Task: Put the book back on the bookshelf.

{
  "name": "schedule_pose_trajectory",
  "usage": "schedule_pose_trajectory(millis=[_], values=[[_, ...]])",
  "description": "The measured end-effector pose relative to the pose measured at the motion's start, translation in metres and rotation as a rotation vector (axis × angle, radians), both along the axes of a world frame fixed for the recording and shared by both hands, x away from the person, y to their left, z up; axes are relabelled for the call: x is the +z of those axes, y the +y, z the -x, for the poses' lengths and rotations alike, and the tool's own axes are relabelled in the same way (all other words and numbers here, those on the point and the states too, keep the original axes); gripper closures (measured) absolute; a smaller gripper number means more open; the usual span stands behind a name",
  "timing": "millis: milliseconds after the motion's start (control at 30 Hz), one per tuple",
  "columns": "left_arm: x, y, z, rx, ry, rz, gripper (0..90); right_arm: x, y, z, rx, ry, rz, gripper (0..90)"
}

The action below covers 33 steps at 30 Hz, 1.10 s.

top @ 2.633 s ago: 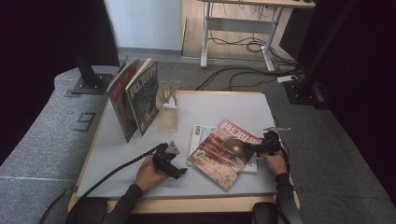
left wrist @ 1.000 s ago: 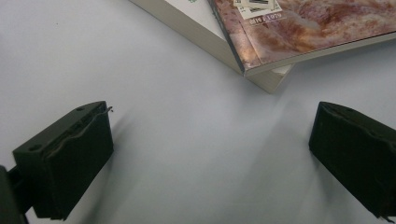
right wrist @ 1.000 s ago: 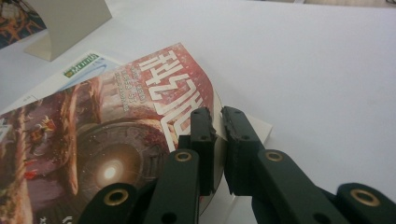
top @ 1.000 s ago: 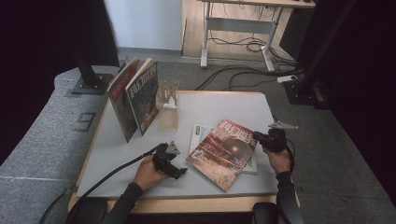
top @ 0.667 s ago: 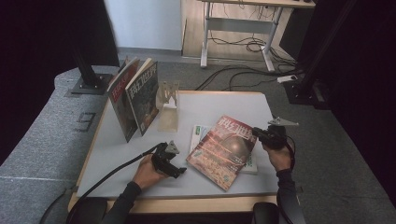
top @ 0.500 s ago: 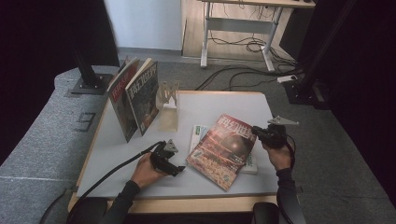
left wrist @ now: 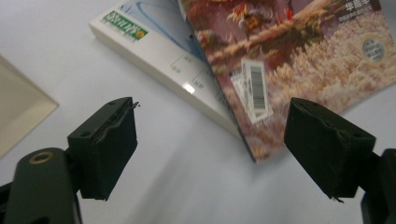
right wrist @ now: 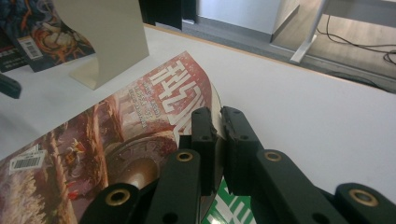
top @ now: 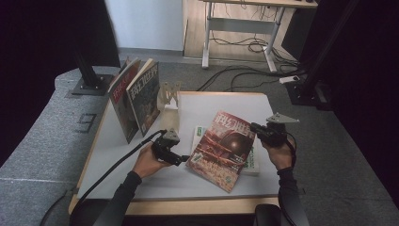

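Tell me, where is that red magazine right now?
In the high view the red magazine sits right of the table's middle, over a white book. The right gripper pinches its right edge, and the open left gripper is at its left corner.

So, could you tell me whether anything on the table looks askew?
Yes: the red magazine lies skewed across the white book, its right edge lifted and pinched in the right claw, not squared up.

Red-brown illustrated magazine (top: 226,148) — white-and-green book (left wrist: 159,56) beneath.
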<state>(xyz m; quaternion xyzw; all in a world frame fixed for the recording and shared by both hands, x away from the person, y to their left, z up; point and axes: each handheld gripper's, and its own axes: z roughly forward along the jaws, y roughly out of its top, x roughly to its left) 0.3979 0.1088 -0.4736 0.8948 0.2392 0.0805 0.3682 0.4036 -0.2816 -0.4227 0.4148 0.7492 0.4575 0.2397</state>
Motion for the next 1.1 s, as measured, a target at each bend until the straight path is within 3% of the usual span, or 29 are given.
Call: schedule_pose_trajectory(millis=[233, 733, 1000, 1100], values=[[0.003, -0.013, -0.009, -0.034, 0.012, -0.004, 19.9, 0.009, 0.01, 0.002, 0.029, -0.018, 0.01, 82.9], [-0.009, -0.035, -0.036, -0.085, 0.066, -0.009, 23.4, 0.026, 0.028, 0.006, 0.094, -0.059, 0.019, 83.0], [-0.017, -0.043, -0.045, -0.119, 0.124, 0.038, 26.6, 0.029, 0.031, 0.007, 0.108, -0.066, 0.012, 83.0], [-0.017, -0.044, -0.044, -0.144, 0.144, 0.057, 36.2, 0.03, 0.032, 0.007, 0.115, -0.067, 0.008, 83.0]])
